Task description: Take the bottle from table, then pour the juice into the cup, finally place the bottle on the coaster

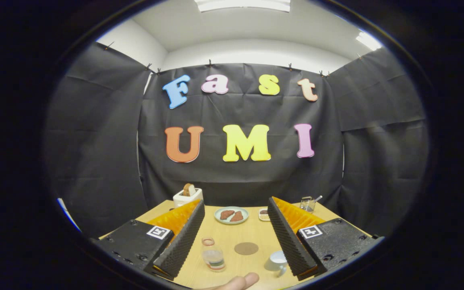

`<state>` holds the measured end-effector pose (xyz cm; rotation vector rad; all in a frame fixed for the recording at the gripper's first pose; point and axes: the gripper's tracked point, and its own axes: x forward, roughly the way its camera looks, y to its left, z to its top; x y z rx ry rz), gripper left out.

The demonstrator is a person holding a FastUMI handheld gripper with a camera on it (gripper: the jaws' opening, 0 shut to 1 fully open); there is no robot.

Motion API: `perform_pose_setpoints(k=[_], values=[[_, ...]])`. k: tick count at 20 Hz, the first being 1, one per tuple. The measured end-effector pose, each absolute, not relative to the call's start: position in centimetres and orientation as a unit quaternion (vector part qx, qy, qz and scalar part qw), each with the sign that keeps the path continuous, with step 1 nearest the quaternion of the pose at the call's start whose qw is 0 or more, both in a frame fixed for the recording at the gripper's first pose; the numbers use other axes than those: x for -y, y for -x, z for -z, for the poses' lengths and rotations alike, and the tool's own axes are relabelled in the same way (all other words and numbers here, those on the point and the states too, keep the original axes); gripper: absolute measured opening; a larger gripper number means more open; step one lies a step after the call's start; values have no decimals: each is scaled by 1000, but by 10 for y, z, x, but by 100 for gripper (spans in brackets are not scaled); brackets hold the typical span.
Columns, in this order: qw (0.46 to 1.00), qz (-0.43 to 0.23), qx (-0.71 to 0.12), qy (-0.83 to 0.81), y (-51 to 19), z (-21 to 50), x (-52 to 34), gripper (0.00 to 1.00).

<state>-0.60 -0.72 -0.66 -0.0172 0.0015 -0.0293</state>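
Observation:
A small clear bottle [213, 257] with a striped band and an open mouth stands on the wooden table [232, 235], between my fingers and close to the left one. Its round cap ring [208, 241] lies just behind it. A brown round coaster [246, 248] lies flat in the middle between the fingers, a bit farther ahead. A white cup [277, 262] with a handle stands beside the right finger. My gripper [236, 209] is open wide, above the table, with nothing between its fingers.
A fingertip of a person's hand [240, 282] shows at the table's near edge. Beyond the fingers stand a plate with two brown pieces [231, 215], a small dish [263, 214], a white toaster with bread [187, 196] and a metal holder [307, 204].

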Motion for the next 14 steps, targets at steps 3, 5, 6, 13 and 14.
perform_pose_setpoints(k=[3, 5, 6, 13, 14], values=[[1000, 15, -5, 6, 6, 13, 3, 100], [1000, 15, -7, 7, 5, 18, 0, 100], [1000, 15, -7, 7, 5, 22, -2, 100], [1000, 26, 2, 3, 7, 44, -9, 100], [1000, 26, 1, 2, 8, 48, -11, 100]])
